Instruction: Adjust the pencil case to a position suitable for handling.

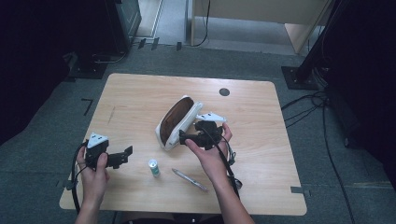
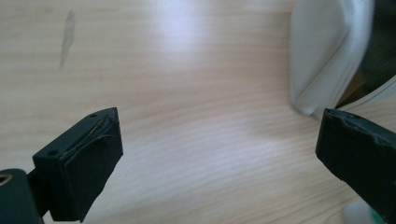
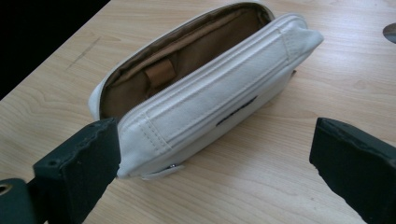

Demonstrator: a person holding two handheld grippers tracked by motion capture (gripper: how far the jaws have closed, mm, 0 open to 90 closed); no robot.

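- Two grippers, left (image 1: pixel 125 154) and right (image 1: pixel 183 136), are being held with jaws wide apart, nothing gripped.
- The pouch (image 1: pixel 175 122) is lying unzipped mid-table (image 1: pixel 140 93), just beside the right gripper.
- The pen (image 1: pixel 189 180) and tube (image 1: pixel 153 167), near the front edge, should probably be gripped one at a time and lowered into the opening.
- The pouch's bottom is being hidden in shadow.
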